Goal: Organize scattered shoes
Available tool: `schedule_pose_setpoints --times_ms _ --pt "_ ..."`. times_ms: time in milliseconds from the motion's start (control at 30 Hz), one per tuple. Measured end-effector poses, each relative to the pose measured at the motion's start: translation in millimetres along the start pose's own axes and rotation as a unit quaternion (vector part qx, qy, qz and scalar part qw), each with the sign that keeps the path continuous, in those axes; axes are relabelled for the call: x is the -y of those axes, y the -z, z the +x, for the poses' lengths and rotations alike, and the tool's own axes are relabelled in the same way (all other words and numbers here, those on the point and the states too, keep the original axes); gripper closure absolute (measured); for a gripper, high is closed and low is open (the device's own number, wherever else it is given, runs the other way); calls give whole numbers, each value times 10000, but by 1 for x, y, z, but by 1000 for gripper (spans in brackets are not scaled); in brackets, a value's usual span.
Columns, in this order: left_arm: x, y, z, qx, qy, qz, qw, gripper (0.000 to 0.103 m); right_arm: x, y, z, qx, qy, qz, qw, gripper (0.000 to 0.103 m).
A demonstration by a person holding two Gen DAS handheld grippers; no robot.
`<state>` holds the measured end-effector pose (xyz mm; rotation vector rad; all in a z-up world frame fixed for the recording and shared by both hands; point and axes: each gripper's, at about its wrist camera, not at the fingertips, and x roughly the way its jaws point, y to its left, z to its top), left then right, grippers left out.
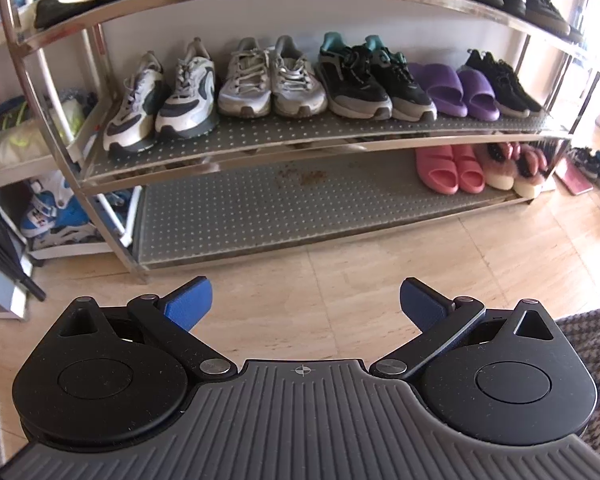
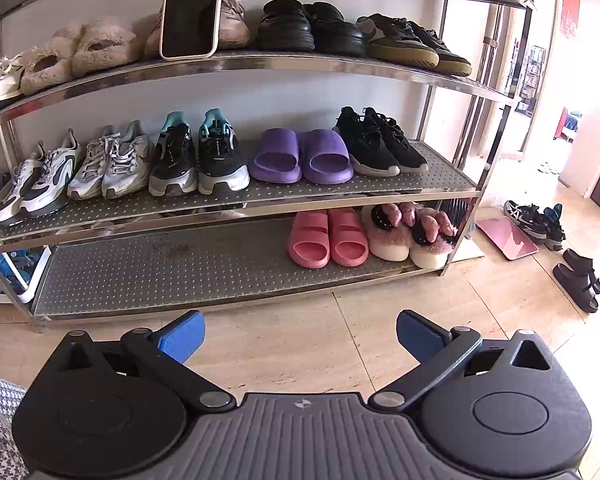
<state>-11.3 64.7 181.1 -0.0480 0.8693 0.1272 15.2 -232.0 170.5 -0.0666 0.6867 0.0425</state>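
Shoes mostly sit paired on the rack [image 2: 236,204]; black-teal sneakers [image 2: 534,220] and black sandals [image 2: 578,278] remain on the floor. Left gripper [image 1: 306,300] and right gripper [image 2: 300,336] both gape wide, empty.

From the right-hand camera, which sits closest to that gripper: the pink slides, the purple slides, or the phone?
From the right gripper:
1. Pink slides, bottom shelf, slightly right of centre.
2. Purple slides, middle shelf, directly above and behind.
3. Phone, propped upright on the top shelf, to the left.
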Motion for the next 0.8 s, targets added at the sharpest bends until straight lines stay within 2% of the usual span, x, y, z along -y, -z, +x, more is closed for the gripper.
schedule_pose_setpoints --times_ms 333,800 --pt "5 2 0 30 -149 158 9998 1 1 0 0 -10 19 -6 10000 1" --pt "6 5 -1 63 -153 223 9996 1 2 1 0 -7 50 -27 10000 1"
